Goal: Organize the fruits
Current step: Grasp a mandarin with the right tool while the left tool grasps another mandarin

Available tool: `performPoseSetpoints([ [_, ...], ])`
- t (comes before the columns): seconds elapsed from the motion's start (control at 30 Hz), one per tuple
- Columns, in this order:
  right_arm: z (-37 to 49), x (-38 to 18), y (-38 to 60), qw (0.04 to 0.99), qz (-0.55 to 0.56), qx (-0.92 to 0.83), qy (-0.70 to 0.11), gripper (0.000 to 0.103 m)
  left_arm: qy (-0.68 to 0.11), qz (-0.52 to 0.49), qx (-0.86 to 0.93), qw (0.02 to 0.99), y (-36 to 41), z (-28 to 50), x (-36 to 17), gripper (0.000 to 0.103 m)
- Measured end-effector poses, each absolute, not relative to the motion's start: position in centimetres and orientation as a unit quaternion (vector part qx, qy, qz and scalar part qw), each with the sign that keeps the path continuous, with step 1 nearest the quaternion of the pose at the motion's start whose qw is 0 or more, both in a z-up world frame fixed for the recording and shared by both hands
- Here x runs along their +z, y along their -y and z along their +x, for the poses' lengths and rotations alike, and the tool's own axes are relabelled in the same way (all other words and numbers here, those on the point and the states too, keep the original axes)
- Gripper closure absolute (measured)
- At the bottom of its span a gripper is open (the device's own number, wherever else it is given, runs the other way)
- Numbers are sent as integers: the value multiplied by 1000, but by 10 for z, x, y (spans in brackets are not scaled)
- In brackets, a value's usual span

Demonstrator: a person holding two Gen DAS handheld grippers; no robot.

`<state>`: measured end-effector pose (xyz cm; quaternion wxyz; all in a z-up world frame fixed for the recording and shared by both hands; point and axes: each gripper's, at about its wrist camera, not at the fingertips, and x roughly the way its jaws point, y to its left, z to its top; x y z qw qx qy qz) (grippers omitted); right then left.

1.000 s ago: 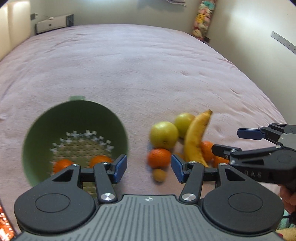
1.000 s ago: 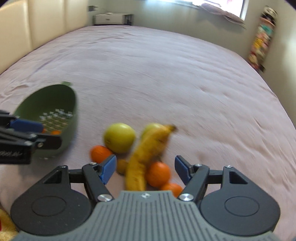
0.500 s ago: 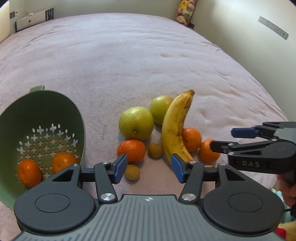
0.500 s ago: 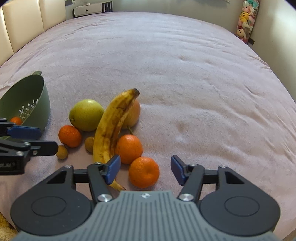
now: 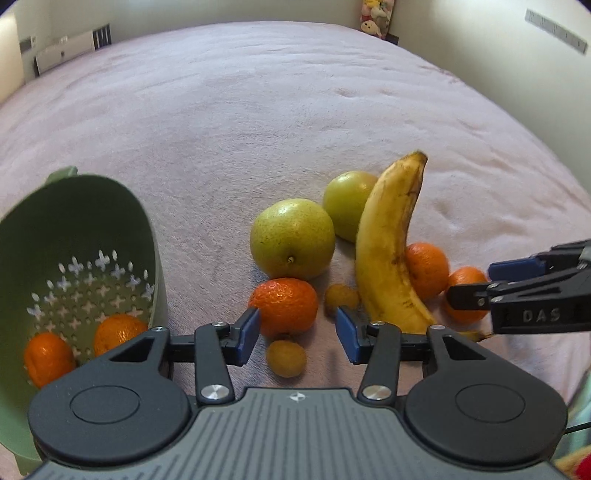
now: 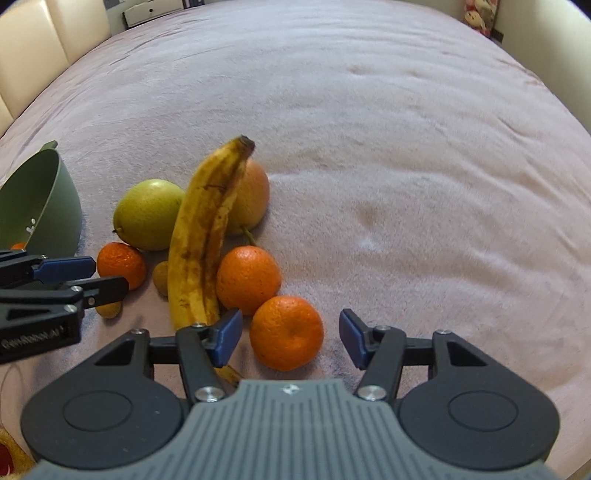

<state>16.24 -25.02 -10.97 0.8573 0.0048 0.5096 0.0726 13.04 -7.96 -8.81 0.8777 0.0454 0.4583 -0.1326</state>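
Observation:
A green colander [image 5: 92, 229] at the left holds two mandarins [image 5: 118, 330]. On the pink bedspread lie a banana [image 5: 391, 251], two yellow-green pears [image 5: 291, 238], three loose mandarins and small yellow fruits [image 5: 286, 358]. My left gripper [image 5: 295, 336] is open, its jaws on either side of a mandarin [image 5: 286, 306]. My right gripper [image 6: 290, 338] is open, its jaws on either side of another mandarin [image 6: 286, 332]. The banana [image 6: 205, 236] lies just left of it, with the third mandarin [image 6: 247, 278] beside it.
The pink bedspread [image 6: 369, 129] stretches far ahead and to the right. Cream headboard cushions [image 6: 44, 40] stand at the far left. Soft toys [image 5: 376, 16] hang by the far wall.
Both grippers have moved forward and lower toward the fruit pile. Each now has a mandarin between its open jaws. The fruits have not moved.

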Motion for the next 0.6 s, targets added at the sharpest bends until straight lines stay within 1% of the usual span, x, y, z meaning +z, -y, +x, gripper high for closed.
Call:
performPoseSetpoints([
  [0.3,167,-118,251,851,17,73,-520,47,-434,139,-87,886,104,127,-102,46],
  [0.47,169,-121,252,849,20,74,-523,48,-431,156,-72,886,111,128,-107,45],
  [0.53,170,-121,252,848,21,74,-525,51,-432,154,-71,886,111,128,-106,46],
  [0.6,170,-122,252,847,23,74,-527,56,-434,150,-74,885,110,128,-105,50],
])
